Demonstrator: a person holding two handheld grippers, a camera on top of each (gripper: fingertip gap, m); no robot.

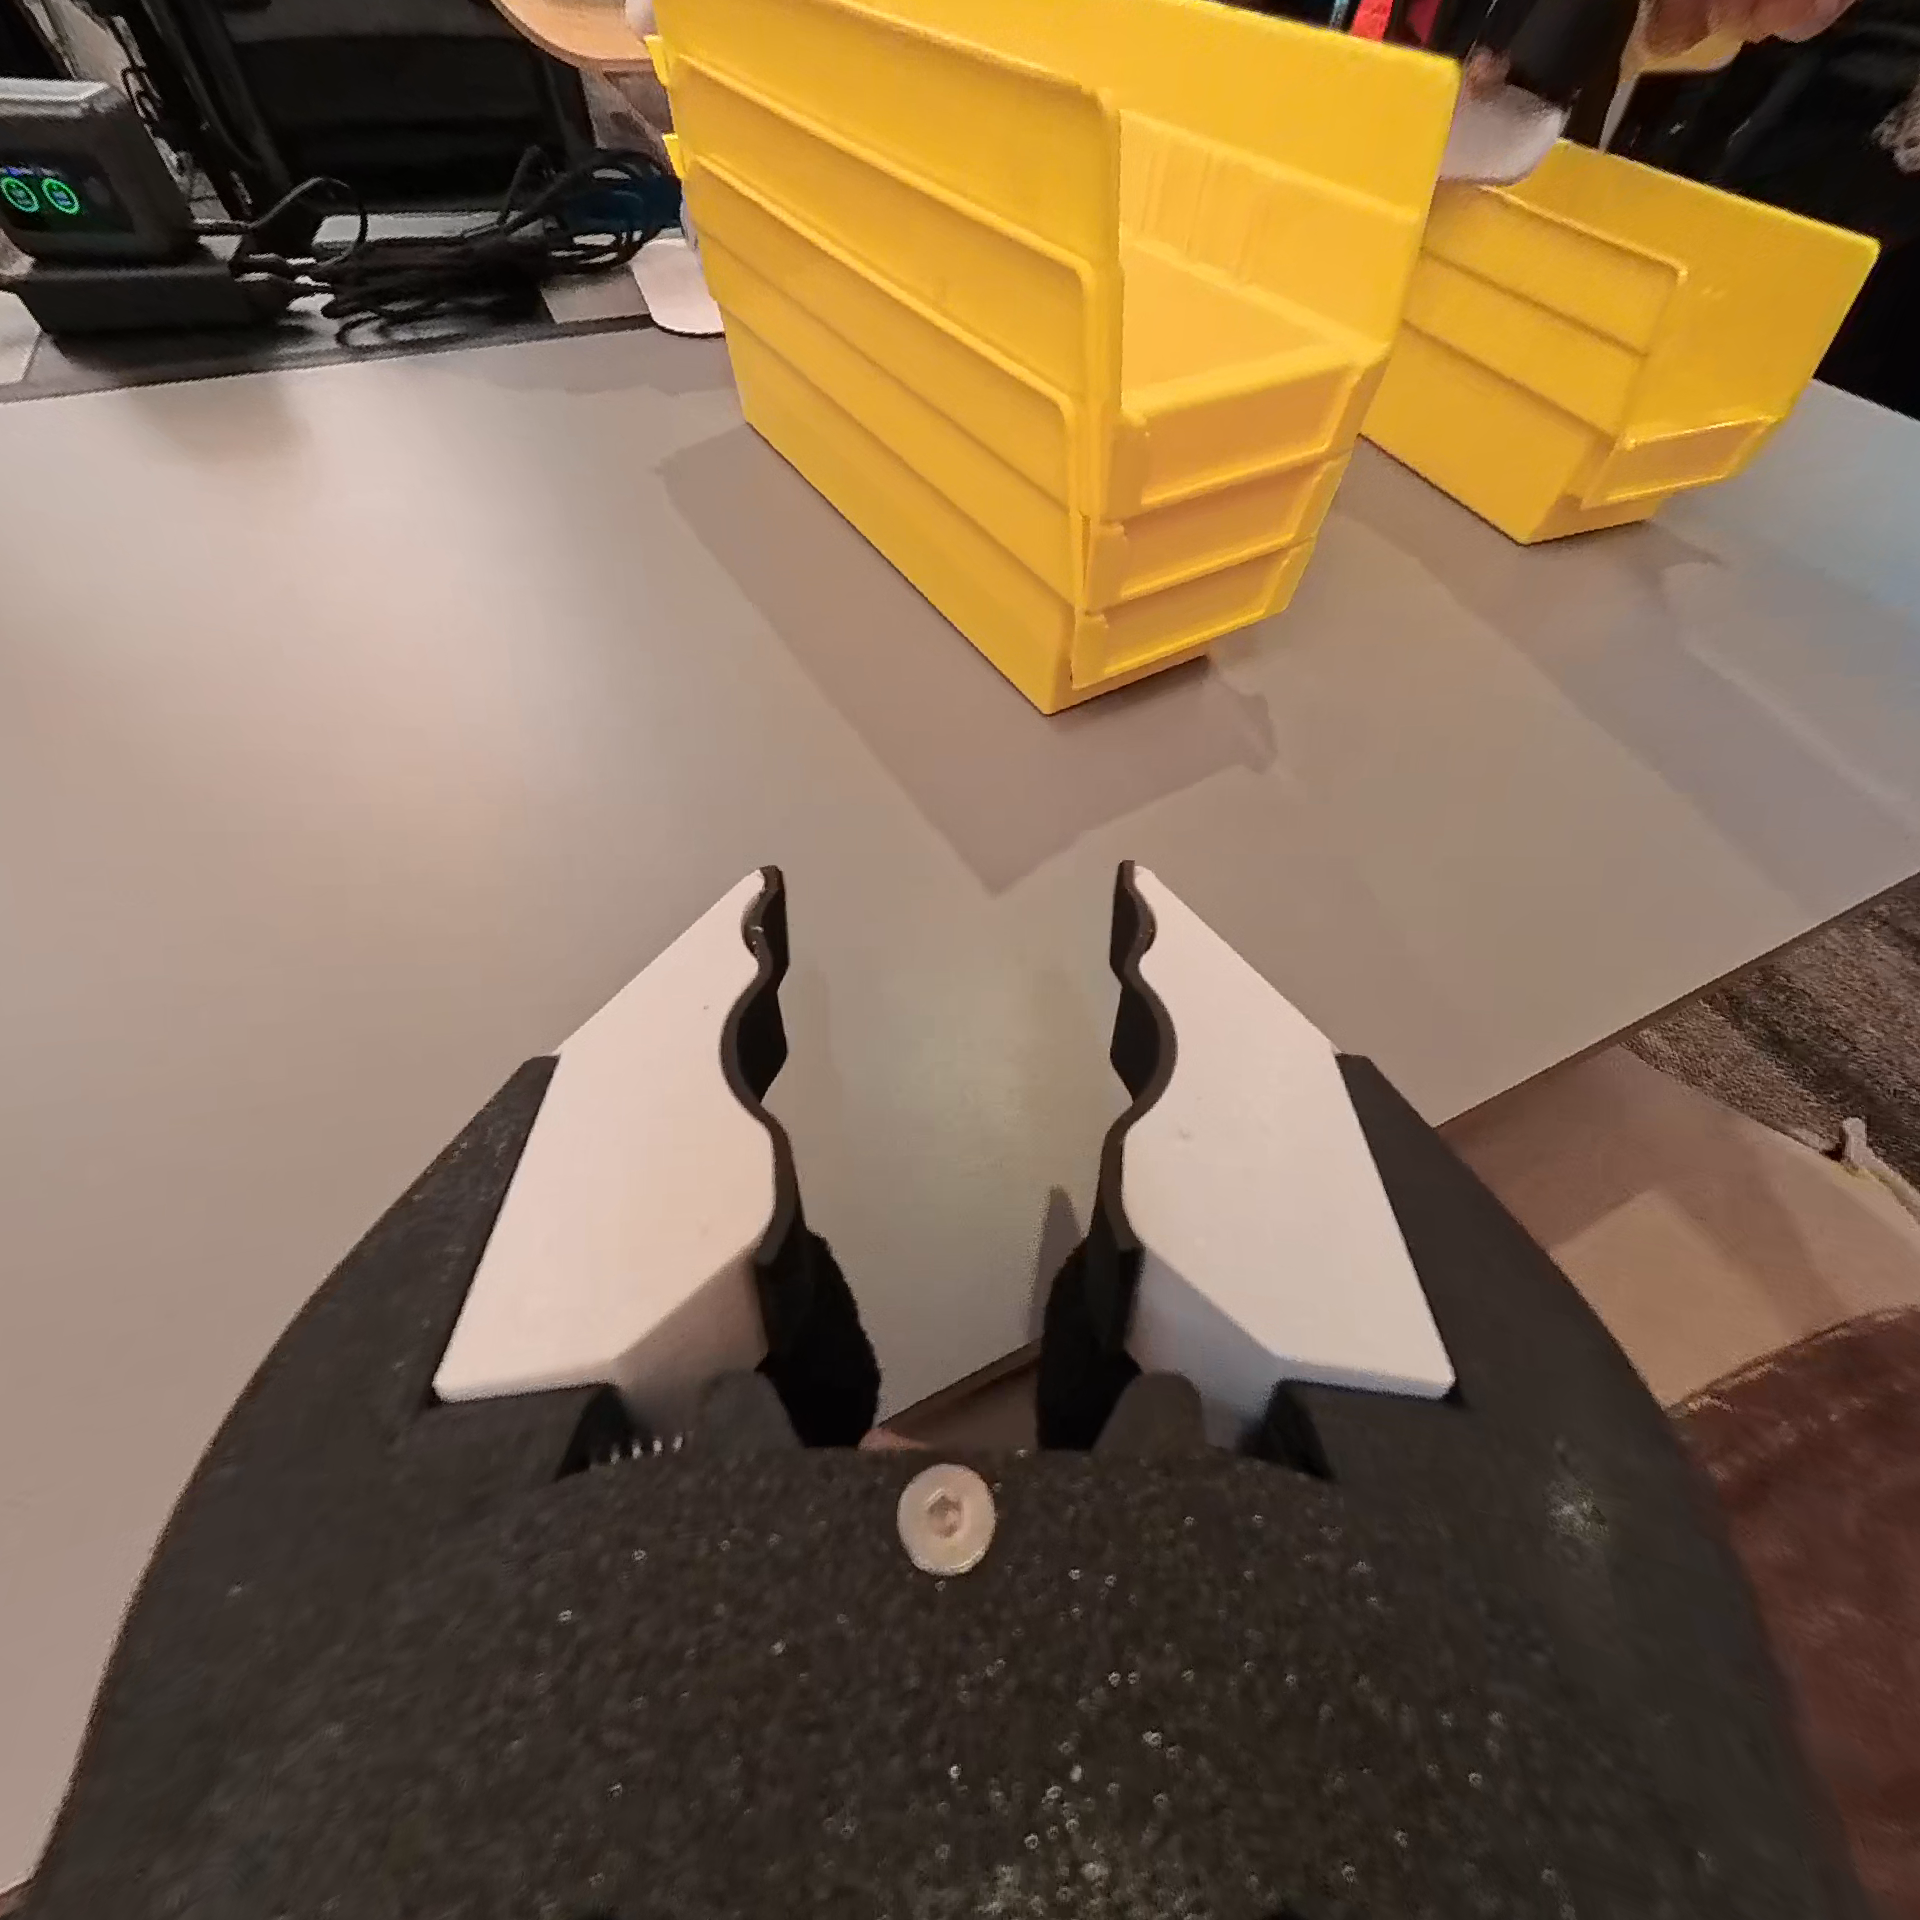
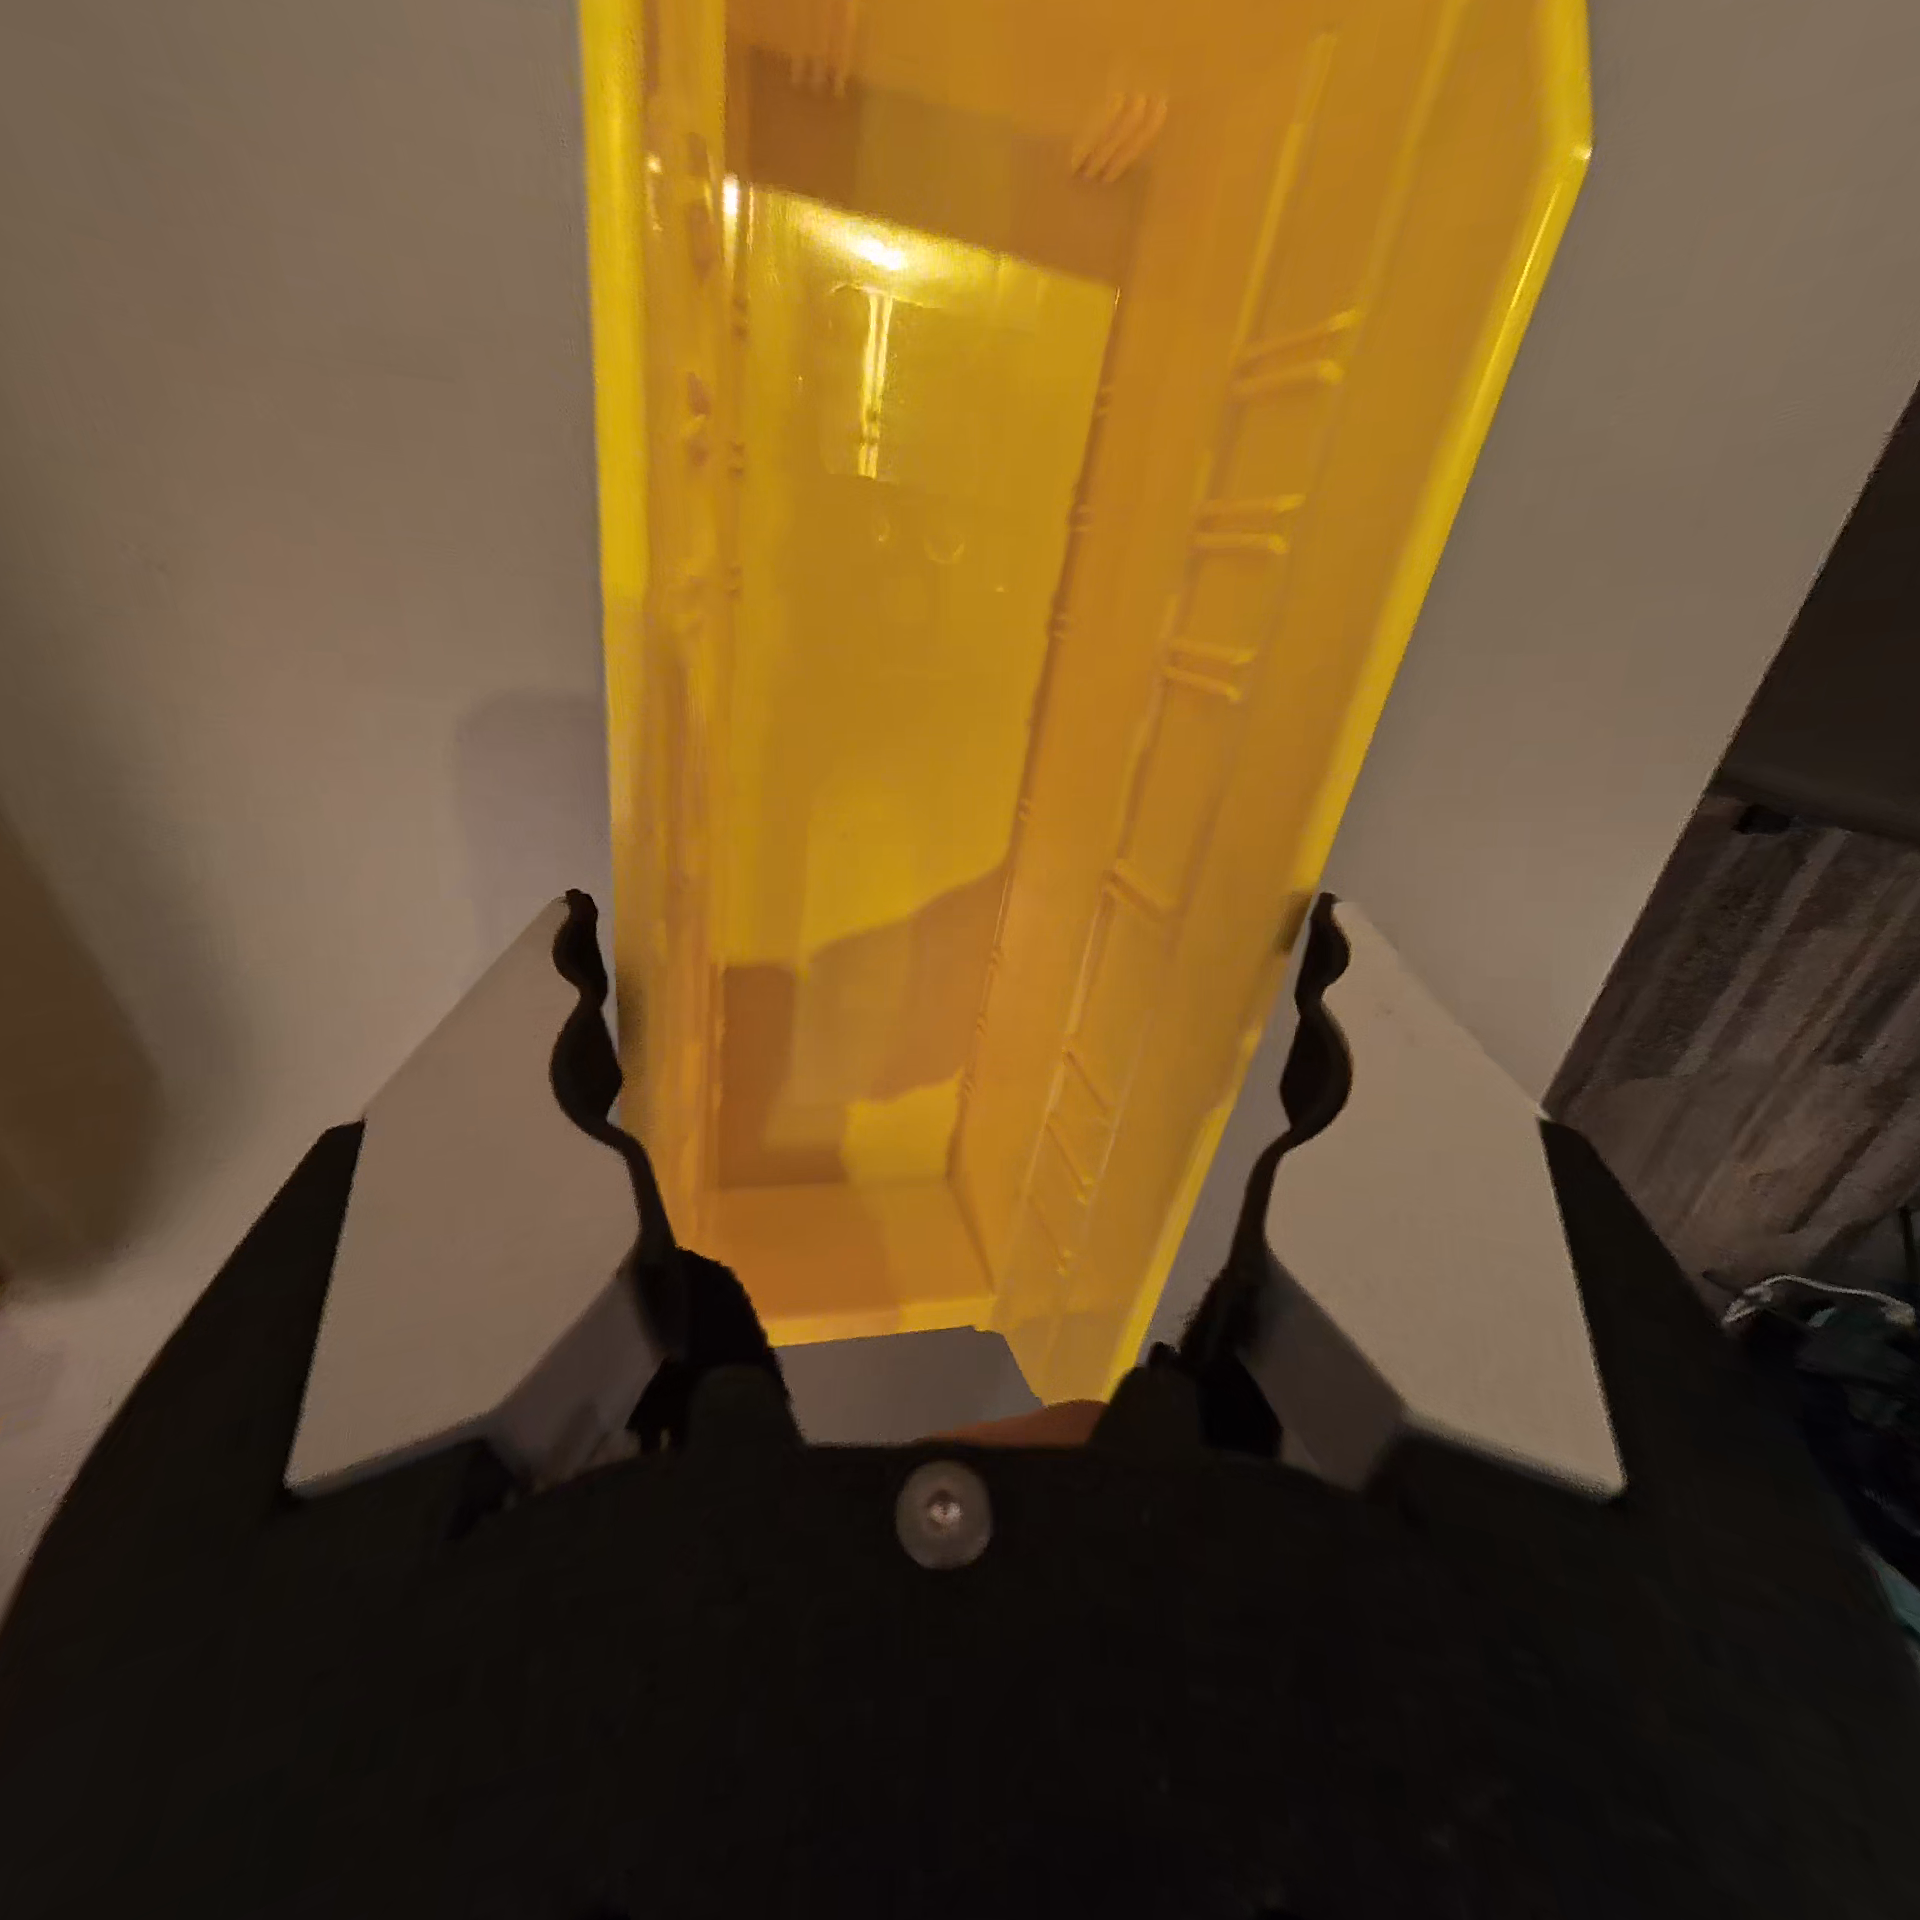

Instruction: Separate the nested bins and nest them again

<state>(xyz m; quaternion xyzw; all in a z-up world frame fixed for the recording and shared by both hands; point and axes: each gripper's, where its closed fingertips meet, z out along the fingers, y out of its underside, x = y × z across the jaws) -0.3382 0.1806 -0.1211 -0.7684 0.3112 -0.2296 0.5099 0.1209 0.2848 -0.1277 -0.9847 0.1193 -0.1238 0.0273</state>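
Note:
A stack of three nested yellow bins (image 1: pixel 935 343) stands on the grey table (image 1: pixel 312 727), ahead of my left gripper (image 1: pixel 951 883). That gripper is open and empty, hovering over the table's near part. A single yellow bin (image 1: pixel 1538 343) sits to the right of the stack. The right gripper's white fingers (image 1: pixel 1496 125) show at its far end. In the right wrist view this bin (image 2: pixel 935 623) lies lengthwise between my right gripper's (image 2: pixel 951 925) fingers (image 2: pixel 468 1195). The jaws are spread wide and press against both long sides. I look down into the bin, which is slightly blurred.
A black device with green lights (image 1: pixel 73 197) and a tangle of black cables (image 1: pixel 416 260) lie at the table's far left. A white round object (image 1: pixel 681 296) sits behind the stack. The table's edge (image 1: pixel 1558 1029) runs along the right, with carpeted floor (image 1: pixel 1818 997) beyond it.

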